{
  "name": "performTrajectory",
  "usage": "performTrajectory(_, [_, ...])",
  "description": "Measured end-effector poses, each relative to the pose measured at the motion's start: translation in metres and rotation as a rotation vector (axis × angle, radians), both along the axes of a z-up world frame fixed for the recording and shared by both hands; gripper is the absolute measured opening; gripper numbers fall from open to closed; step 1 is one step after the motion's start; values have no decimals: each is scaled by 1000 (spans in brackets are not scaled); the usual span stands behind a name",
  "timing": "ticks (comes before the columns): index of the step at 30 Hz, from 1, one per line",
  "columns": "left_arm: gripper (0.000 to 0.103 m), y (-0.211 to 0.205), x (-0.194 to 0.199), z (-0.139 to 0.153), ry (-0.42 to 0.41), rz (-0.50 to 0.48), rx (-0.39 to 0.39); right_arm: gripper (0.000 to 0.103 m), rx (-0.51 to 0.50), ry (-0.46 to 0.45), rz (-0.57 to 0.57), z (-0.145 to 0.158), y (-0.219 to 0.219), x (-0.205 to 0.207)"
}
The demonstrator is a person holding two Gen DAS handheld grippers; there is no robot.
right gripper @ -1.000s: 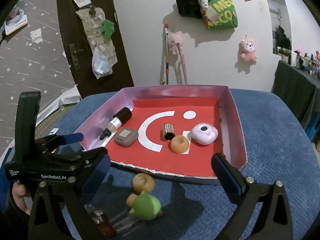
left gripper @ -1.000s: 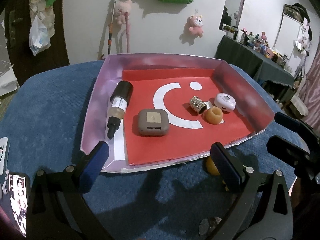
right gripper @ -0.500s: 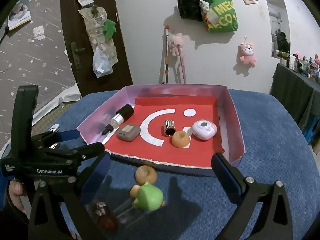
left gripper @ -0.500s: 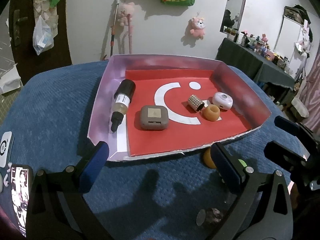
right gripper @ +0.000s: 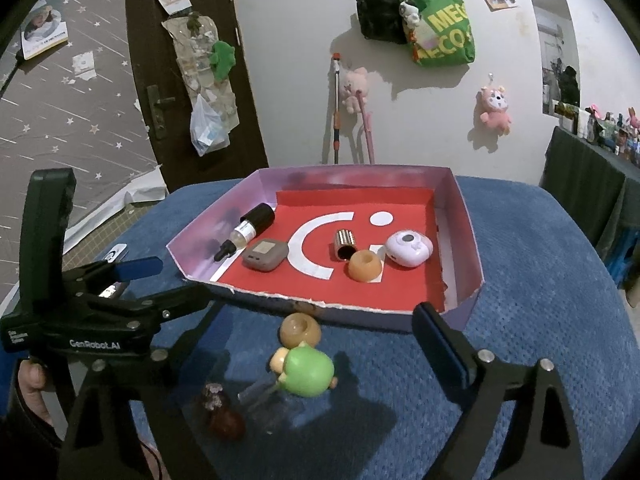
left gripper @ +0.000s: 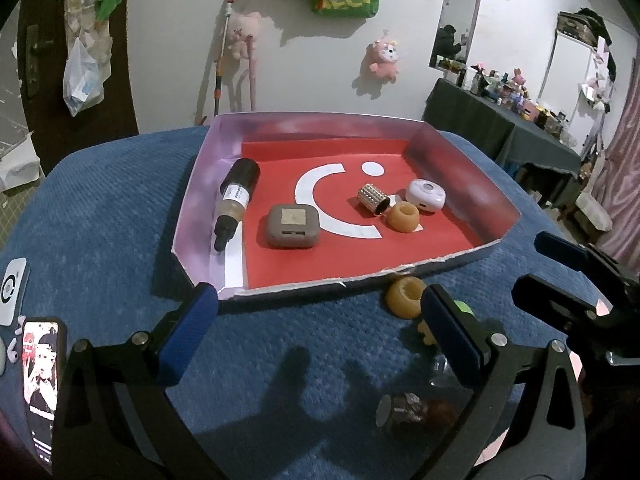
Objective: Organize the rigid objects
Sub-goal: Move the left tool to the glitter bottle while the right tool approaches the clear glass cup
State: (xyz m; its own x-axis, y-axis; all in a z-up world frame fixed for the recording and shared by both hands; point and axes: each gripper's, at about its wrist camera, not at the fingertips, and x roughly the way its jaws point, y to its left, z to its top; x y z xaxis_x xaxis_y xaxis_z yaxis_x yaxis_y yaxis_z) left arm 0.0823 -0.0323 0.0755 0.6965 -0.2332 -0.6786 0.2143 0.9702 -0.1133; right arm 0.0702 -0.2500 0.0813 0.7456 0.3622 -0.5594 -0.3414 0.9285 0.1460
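A shallow purple-walled tray [left gripper: 200,184] with a red floor lies on the blue cushion. In it lie a dropper bottle [left gripper: 234,204], a brown square case [left gripper: 293,227], a studded metal cylinder [left gripper: 373,199], an amber ring [left gripper: 403,217] and a white round device [left gripper: 426,196]. In front of the tray lie a second amber ring [right gripper: 300,330], a green-capped toy [right gripper: 310,372], a clear piece [right gripper: 264,400] and a dark red bottle [right gripper: 224,416]. My left gripper [left gripper: 320,344] is open and empty before the tray. My right gripper [right gripper: 304,344] is open above the loose items.
A phone [left gripper: 38,380] and a white tag [left gripper: 12,292] lie on the cushion at the left. A dark table [left gripper: 500,128] with small items stands at the right. A wall with hung toys and bags is behind the tray.
Both grippers have drawn back from the tray and risen. The loose items in front of the tray show more fully. Nothing was picked up.
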Motion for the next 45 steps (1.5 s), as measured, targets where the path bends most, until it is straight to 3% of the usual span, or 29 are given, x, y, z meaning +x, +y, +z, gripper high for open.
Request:
performTrajectory(16, [103, -5, -32, -9, 9, -44, -26, 76, -13, 53, -12, -22, -7, -20])
performTrajectory(31, [103, -31, -61, -31, 56, -139, 1, 76, -15, 80, -56, -31, -19, -26])
performTrajectory(45, [103, -35, -61, -61, 111, -146, 20, 76, 37, 140, -3, -42, -8, -24])
